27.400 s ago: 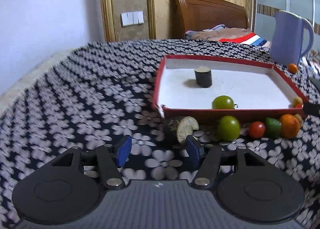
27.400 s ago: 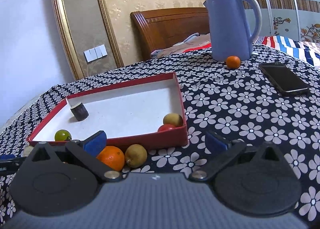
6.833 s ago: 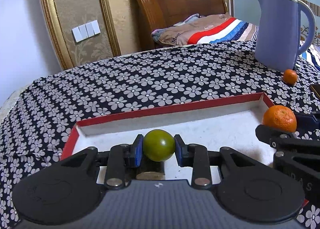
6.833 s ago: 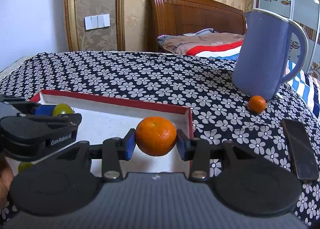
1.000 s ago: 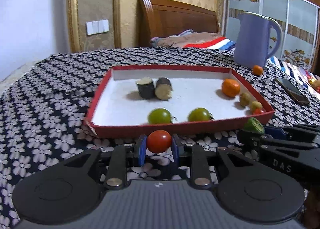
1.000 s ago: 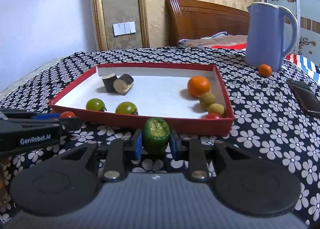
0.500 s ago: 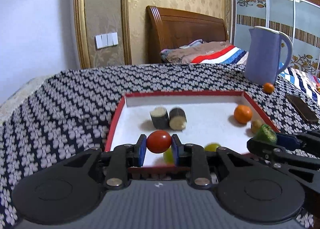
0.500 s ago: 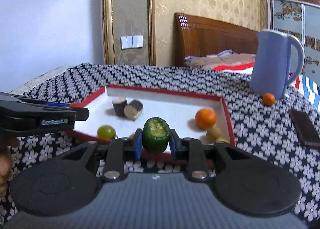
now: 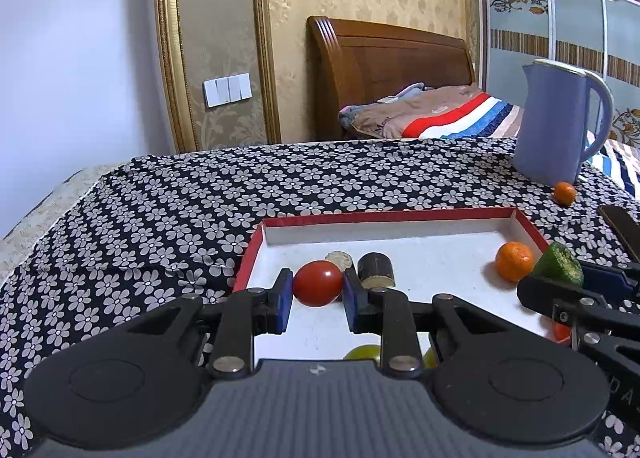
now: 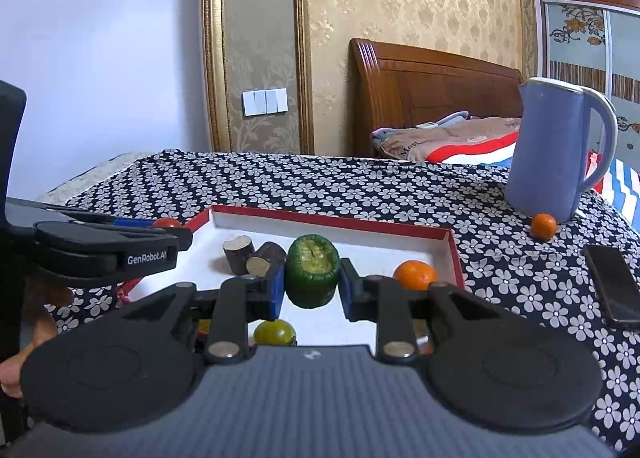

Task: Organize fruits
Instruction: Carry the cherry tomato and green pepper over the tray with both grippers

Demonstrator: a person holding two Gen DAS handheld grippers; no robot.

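My left gripper is shut on a red tomato and holds it above the near left part of the red-rimmed white tray. My right gripper is shut on a green cut fruit piece, held above the tray; it also shows in the left wrist view. In the tray lie two dark cut stubs, an orange and green tomatoes, partly hidden under the grippers.
A blue jug stands at the back right with a small orange beside it. A black phone lies right of the tray. The flowered cloth covers the table; a bed stands behind.
Both grippers have risen and moved forward over the tray, each still holding its fruit. The tray's front edge has passed below the view.
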